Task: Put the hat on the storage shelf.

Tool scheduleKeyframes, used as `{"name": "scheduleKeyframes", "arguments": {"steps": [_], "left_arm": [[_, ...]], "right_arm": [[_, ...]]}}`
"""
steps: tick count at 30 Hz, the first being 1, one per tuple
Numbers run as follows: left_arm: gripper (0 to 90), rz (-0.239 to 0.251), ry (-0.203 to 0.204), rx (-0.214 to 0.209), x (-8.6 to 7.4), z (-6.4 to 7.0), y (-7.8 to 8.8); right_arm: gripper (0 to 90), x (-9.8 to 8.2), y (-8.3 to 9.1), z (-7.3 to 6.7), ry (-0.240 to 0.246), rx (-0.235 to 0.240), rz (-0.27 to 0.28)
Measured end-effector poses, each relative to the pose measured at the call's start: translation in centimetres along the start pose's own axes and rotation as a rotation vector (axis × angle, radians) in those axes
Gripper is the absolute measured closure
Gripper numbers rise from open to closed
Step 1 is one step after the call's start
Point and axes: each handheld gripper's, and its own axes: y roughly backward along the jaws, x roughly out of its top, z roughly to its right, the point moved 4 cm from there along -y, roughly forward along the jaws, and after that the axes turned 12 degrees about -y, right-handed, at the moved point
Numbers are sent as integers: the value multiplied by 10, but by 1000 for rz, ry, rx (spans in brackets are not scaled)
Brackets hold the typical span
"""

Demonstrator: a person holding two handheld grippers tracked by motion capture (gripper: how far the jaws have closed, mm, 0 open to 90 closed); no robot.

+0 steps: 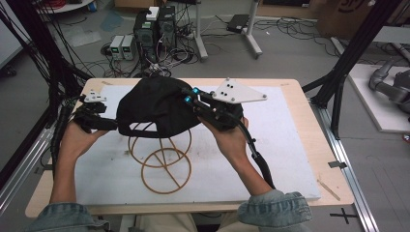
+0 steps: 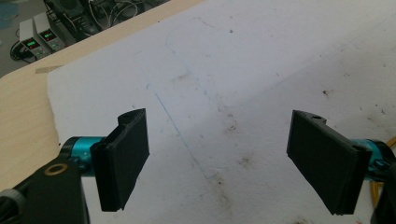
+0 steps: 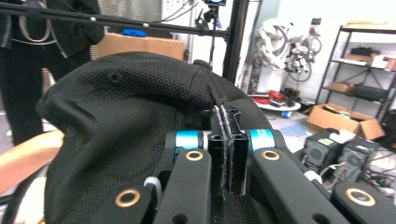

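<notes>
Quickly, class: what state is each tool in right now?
Left tool: open, holding nothing.
Right tool: closed on the black cap's fabric edge.

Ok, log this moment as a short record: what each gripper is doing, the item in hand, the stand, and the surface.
item: black mesh cap, sitting over the top of the stand
right gripper: shut on the cap's fabric edge, at the cap's right side in the high view
left gripper: open, nothing between its jaws, beside the cap's left end
stand: wooden hoop frame, its round base on the board
surface: white board on a wooden table
</notes>
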Motion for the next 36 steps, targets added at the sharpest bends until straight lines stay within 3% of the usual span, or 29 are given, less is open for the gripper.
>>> {"name": "scheduleKeyframes", "arguments": {"steps": [7,17,36], "left_arm": [[211,-1,-3,-1,0,0,1],[212,-1,0,-1,0,0,1],[211,-5,-1,-2,0,1,0]], "right_arm": [[900,-9,9,-13,39,34,-14],[900,-20,18,-24,101,47,-30],[900,-44,29,-25,190,83,-71]]}}
